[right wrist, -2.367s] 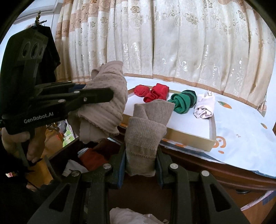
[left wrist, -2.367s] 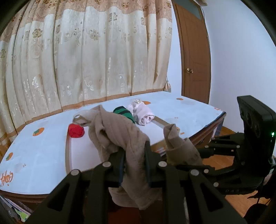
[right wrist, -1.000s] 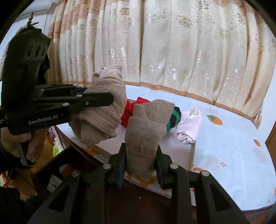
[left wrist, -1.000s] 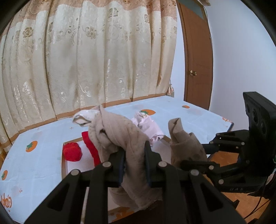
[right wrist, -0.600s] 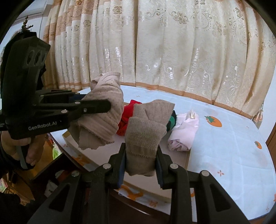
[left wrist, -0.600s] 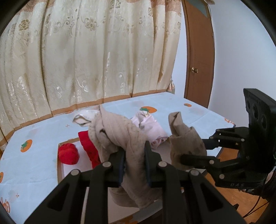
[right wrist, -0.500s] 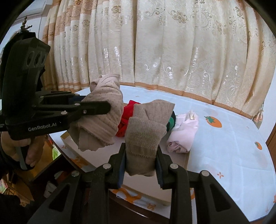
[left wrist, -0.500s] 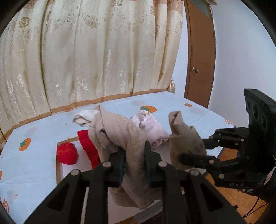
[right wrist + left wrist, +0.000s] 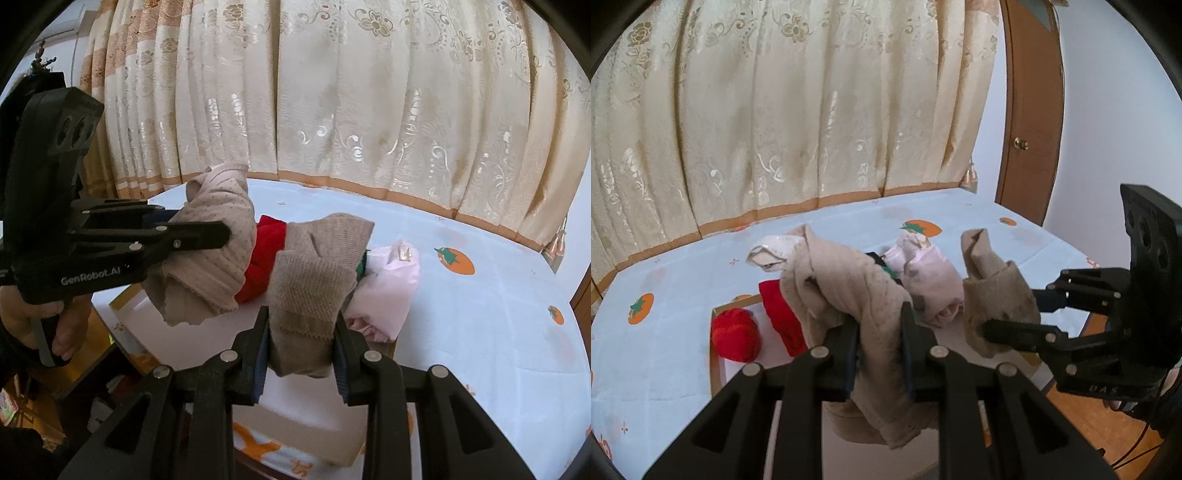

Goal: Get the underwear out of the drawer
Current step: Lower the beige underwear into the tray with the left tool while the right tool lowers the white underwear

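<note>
The left tongs (image 9: 879, 325) point forward and somewhat downward over the table (image 9: 665, 354), their fingers pinching a pale beige pair of underwear (image 9: 849, 295) that drapes over and hangs below them. In the right wrist view the same tongs come in from the left, held by a hand (image 9: 48, 325) wrapped round the handle, with the dotted cloth bunched at the tip. The right tongs (image 9: 301, 332) also tilt downward, pressed against the sides of a folded brown knit pair of underwear (image 9: 314, 280) that stands up between the fingers. Both bundles are in the air above a shallow white tray (image 9: 207, 343) with a cardboard-coloured rim, the two tongs close beside each other.

In the tray lie a red roll (image 9: 737, 338), a second red piece (image 9: 779, 314), a pale pink bundle (image 9: 384, 295) and a sliver of something green (image 9: 362, 264) mostly hidden behind the held cloth. The table wears a pale blue cloth printed with orange fruit (image 9: 456, 262). Behind it hangs a cream curtain (image 9: 775, 110) with a floral pattern and a tan border. To the right stand a brown wooden door (image 9: 1030, 129) with a brass knob and a white wall; wooden floor shows below.
</note>
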